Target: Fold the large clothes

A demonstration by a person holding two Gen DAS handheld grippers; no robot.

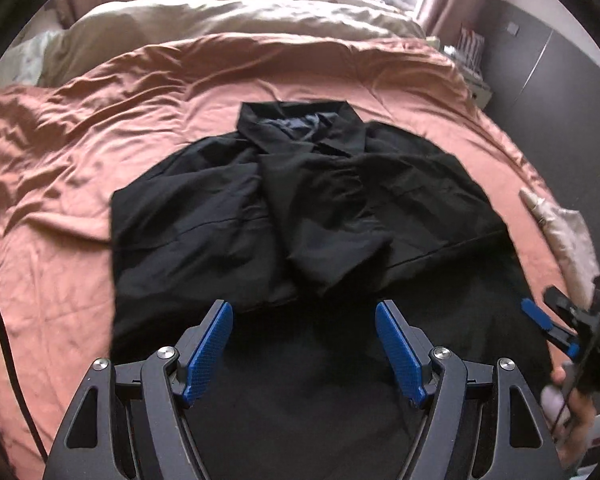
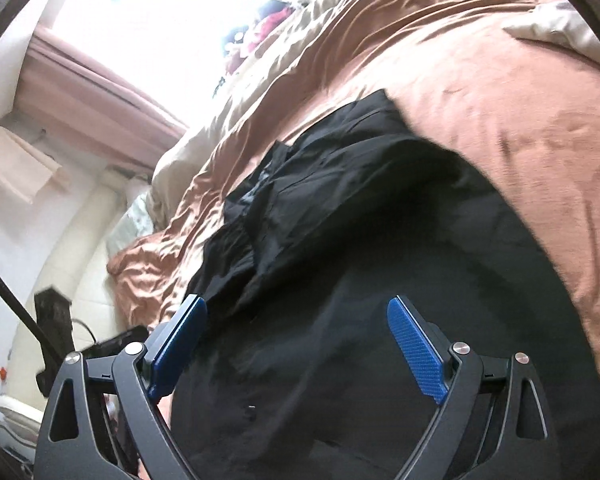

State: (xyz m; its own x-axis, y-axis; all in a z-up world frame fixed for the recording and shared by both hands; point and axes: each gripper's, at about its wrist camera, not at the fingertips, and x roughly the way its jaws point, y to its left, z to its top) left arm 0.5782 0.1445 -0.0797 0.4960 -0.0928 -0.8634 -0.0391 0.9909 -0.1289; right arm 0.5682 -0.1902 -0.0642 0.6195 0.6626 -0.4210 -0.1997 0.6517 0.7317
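A large black collared shirt (image 1: 300,208) lies on the rust-coloured bedspread (image 1: 80,152), collar at the far end, both sleeves folded in over the chest. My left gripper (image 1: 304,332) is open and empty, hovering over the shirt's near hem. My right gripper (image 2: 296,340) is open and empty, tilted over the shirt (image 2: 360,280) near its right side. The right gripper also shows at the right edge of the left wrist view (image 1: 548,316), held by a hand.
A beige duvet (image 1: 228,20) lies at the head of the bed under a bright window with pink curtains. A pale folded cloth (image 1: 564,232) lies at the bed's right edge. A dark cabinet (image 1: 560,64) stands on the right. A black cable (image 1: 4,340) runs on the left.
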